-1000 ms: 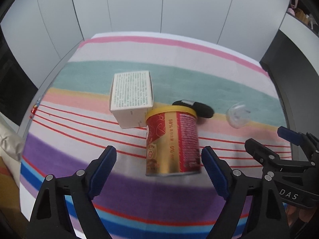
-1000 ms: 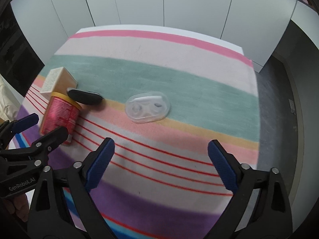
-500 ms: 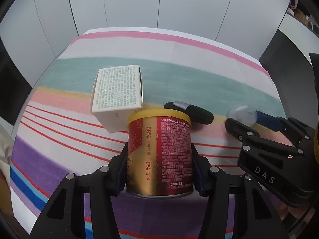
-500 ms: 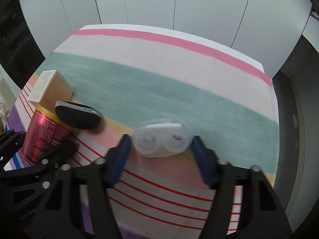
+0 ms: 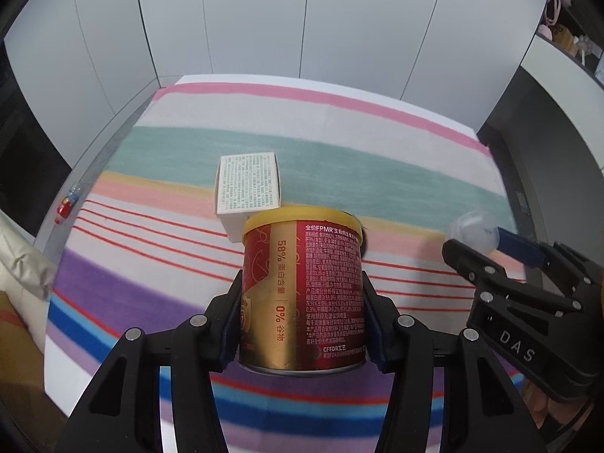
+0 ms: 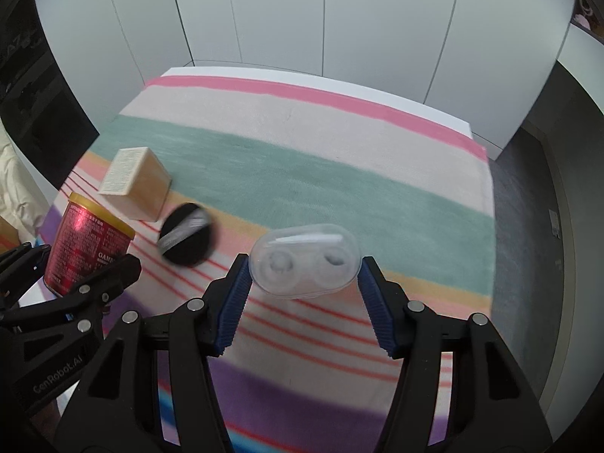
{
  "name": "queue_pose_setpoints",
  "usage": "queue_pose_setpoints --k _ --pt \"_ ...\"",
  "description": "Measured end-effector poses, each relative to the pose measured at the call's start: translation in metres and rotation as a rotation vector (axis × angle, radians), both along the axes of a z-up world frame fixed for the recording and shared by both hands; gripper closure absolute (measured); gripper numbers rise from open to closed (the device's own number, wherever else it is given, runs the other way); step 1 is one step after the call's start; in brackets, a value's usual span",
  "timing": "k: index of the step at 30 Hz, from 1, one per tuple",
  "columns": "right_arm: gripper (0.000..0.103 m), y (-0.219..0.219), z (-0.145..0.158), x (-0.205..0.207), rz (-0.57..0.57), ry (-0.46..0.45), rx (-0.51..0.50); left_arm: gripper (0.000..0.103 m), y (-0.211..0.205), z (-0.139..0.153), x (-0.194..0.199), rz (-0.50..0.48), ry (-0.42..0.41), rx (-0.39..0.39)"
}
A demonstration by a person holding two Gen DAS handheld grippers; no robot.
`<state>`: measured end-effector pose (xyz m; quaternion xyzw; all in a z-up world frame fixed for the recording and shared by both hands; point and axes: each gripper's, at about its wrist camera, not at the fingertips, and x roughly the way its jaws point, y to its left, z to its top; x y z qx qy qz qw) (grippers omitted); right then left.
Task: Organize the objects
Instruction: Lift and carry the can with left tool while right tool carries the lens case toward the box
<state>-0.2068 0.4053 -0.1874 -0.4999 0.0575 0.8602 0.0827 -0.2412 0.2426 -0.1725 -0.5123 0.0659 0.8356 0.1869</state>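
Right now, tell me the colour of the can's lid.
Yellow. The lid tops the red and gold can, clearest in the left wrist view.

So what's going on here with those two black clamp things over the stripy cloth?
A person is tidying with a handheld gripper in each hand. The left gripper is clamped on a red and gold can, and the right gripper is clamped on a clear plastic case. Both look lifted off the striped cloth. A printed box and a black round pad lie on the cloth.
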Motion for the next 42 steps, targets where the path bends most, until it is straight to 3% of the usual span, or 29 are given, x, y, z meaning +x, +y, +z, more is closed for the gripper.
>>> queue_pose_setpoints --k 22,31,42 --pt "0.043 -0.032 0.135 0.115 -0.073 0.072 -0.020 0.049 -0.032 0.126 0.094 -0.050 0.091 0.046" --pt "0.043 -0.057 0.163 0.163 -0.048 0.093 -0.011 0.049 -0.060 0.150 0.137 -0.058 0.129 0.074" --pt "0.043 -0.083 0.170 0.177 0.046 0.150 -0.001 0.049 -0.081 0.163 0.153 -0.068 0.173 0.135"
